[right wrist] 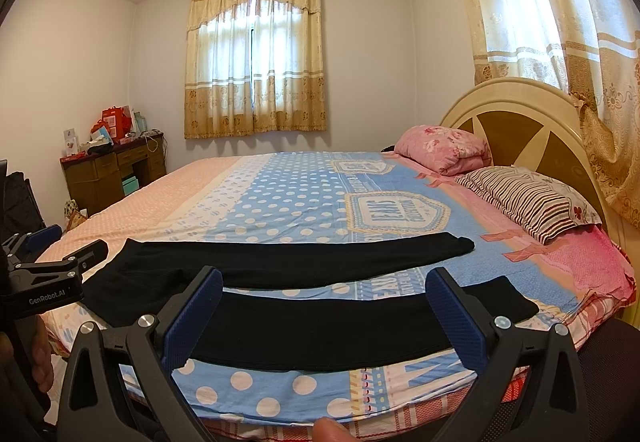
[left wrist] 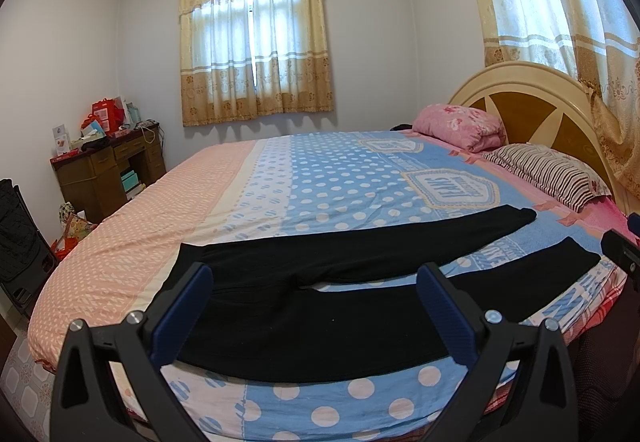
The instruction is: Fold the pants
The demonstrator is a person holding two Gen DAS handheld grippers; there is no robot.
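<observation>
The pants (left wrist: pixel 320 306) lie flat on my bed (left wrist: pixel 320 178), long axis left-right, cuffs toward the headboard (left wrist: pixel 532 110). My left gripper (left wrist: pixel 316 306) and right gripper (right wrist: pixel 324 318) hover with jaws apart, holding nothing.

Bed (left wrist: pixel 132 242) in front of me, covered by a sheet: pink patterned band at the foot, blue polka-dot middle with "JEANS" badges, pink strip by the headboard. Black pants (left wrist: pixel 320 314) lie flat on the near edge, waist toward the foot, both legs spread apart and running toward the headboard. Striped pillow (left wrist: pixel 552 172) and pink floral pillow (left wrist: pixel 460 126) sit at the head, just beside each other.
</observation>
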